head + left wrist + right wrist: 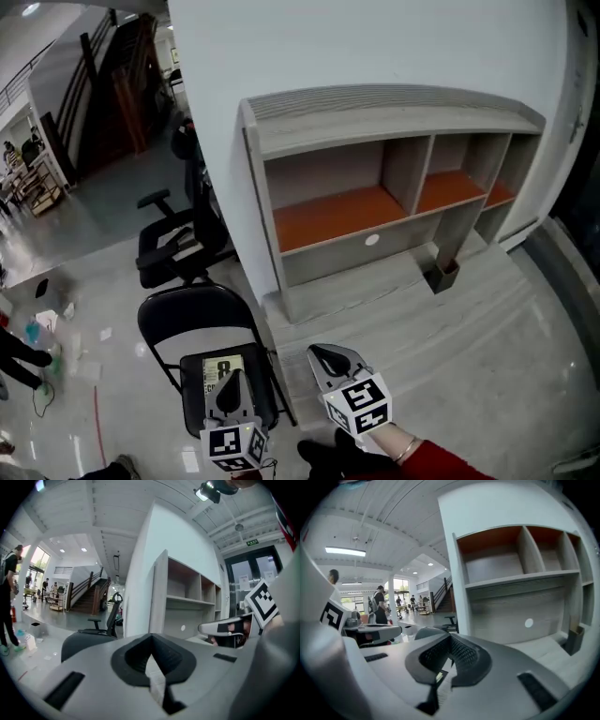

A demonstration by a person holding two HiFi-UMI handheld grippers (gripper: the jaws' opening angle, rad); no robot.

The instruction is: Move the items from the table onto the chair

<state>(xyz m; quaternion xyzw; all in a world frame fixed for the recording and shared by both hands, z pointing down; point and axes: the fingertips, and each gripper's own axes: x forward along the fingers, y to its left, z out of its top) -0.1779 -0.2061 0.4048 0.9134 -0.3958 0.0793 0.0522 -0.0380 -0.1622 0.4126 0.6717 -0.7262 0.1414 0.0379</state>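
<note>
Looking down from the head view, the left gripper (pixel 232 379) hangs over the black folding chair (pixel 192 310), jaws together and holding nothing. A flat printed item (pixel 217 368) lies on the seat just beyond it. To the right, the right gripper (pixel 321 353) sits at the near edge of the grey table (pixel 487 314), jaws drawn to a point and empty. A small dark box (pixel 444 275) stands far right on the table, beside the leg of the shelf unit (pixel 375 155).

Over to the left gripper view: the jaws are pressed together with nothing between them, the chair's back (pixel 83 644) showing past them on the left and the right gripper (pixel 224 627) on the right.

Now the right gripper view: jaws closed, empty. The shelf unit (pixel 515 576) rises ahead, the dark box (pixel 574 640) sits far right, and the left gripper (pixel 375 632) is off to the left.
</note>
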